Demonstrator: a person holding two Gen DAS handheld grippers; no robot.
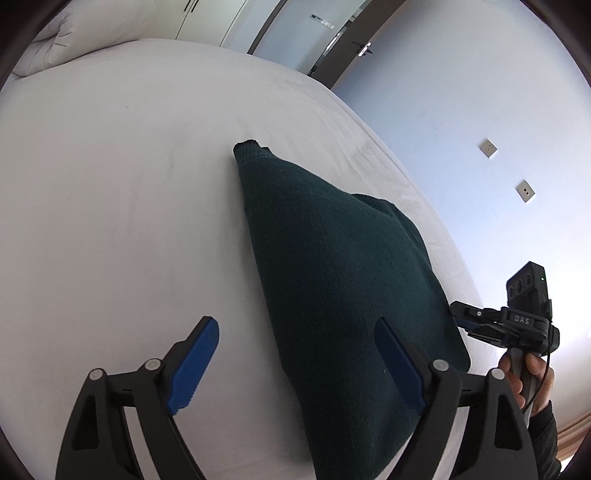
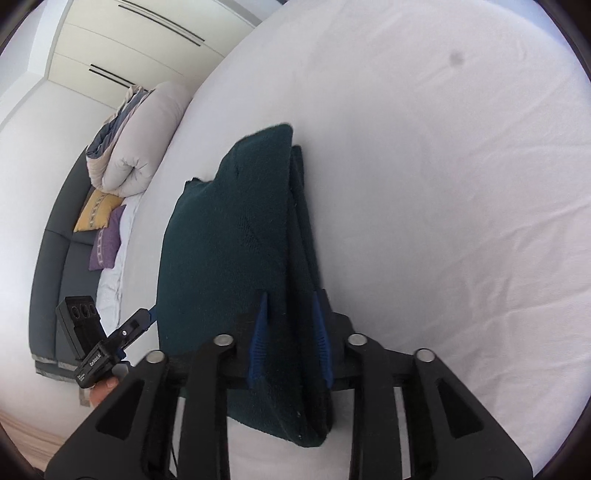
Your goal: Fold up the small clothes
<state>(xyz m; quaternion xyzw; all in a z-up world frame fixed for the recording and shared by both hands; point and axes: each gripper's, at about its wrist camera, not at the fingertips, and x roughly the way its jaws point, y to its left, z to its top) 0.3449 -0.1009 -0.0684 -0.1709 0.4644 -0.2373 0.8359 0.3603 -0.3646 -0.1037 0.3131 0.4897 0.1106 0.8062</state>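
A dark green knitted garment lies partly folded on the white bed sheet. My left gripper is open, its jaws wide apart; one blue pad rests over the garment's near edge, the other over bare sheet. In the right wrist view the garment is gathered in layers, and my right gripper is shut on its folded edge, blue pads pressing the cloth from both sides. The right gripper also shows in the left wrist view at the garment's right edge. The left gripper shows in the right wrist view.
A rolled duvet and yellow and purple cushions lie at the head of the bed by a grey headboard. A pillow sits at the far corner. The bed edge, a white wall and a door are to the right.
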